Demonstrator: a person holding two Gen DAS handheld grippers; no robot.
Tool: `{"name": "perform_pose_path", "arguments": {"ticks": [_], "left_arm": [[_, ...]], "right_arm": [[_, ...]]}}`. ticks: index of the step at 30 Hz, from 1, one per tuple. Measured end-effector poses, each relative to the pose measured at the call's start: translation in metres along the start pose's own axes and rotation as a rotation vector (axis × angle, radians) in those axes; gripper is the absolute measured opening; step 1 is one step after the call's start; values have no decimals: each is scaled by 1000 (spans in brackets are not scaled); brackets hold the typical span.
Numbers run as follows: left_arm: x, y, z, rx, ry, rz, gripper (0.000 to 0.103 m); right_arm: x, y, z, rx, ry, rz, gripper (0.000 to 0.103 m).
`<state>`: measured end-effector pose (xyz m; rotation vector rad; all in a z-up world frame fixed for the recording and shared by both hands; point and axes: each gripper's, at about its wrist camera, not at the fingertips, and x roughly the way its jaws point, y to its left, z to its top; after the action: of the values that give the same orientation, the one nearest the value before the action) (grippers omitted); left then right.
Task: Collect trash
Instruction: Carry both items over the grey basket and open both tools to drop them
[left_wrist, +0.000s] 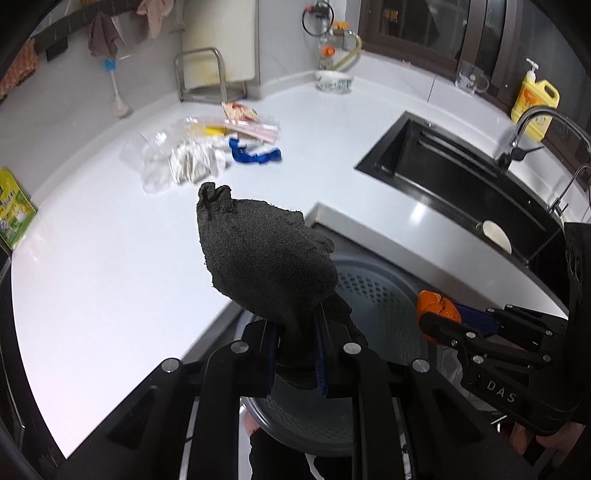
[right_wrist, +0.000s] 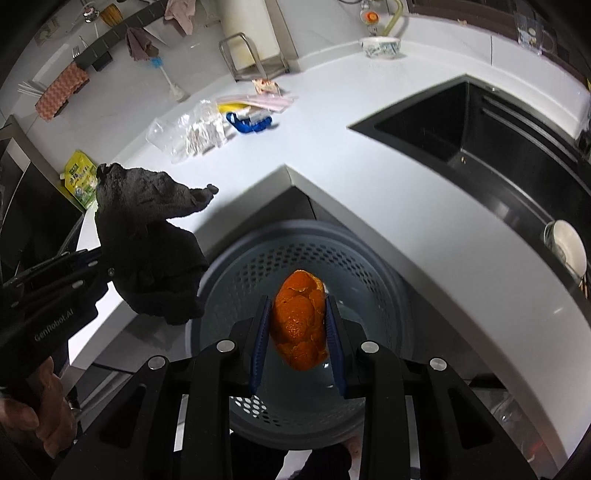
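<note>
My left gripper (left_wrist: 297, 332) is shut on a crumpled dark grey cloth (left_wrist: 258, 258), which sticks up past its fingertips; the right wrist view shows the same cloth (right_wrist: 147, 236) at the left. An orange peel (right_wrist: 299, 321) is pinched between the blue pads of my right gripper (right_wrist: 297, 314), and the peel (left_wrist: 437, 308) also shows at the right in the left wrist view. Both grippers hang over a grey perforated waste basket (right_wrist: 258, 266) that stands on the floor below the counter corner. More trash lies on the white counter (left_wrist: 110, 240): clear plastic bags (left_wrist: 177, 158), a blue wrapper (left_wrist: 255, 155), pink packaging (left_wrist: 251, 127).
A black sink (left_wrist: 461, 177) with a tap (left_wrist: 532, 125) is set in the counter at the right, with a white bowl (left_wrist: 496, 236) in it. A patterned bowl (left_wrist: 332, 81), a yellow soap bottle (left_wrist: 533, 99) and a metal rack (left_wrist: 207, 74) stand along the back. A green packet (left_wrist: 13, 210) lies at far left.
</note>
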<state>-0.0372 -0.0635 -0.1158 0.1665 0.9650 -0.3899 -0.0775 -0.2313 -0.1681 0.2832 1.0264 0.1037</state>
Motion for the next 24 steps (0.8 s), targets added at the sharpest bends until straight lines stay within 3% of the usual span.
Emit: {"name": "perform_pose_path", "arguments": {"ticks": [12,24], "left_arm": [[44,-17,-30,44,120,-27,17],[81,-15,-46,33,204,-1,21]], "right_arm": [[41,-15,-21,12,92,-10,28],[72,-28,-30,41,142,-19,28]]}}
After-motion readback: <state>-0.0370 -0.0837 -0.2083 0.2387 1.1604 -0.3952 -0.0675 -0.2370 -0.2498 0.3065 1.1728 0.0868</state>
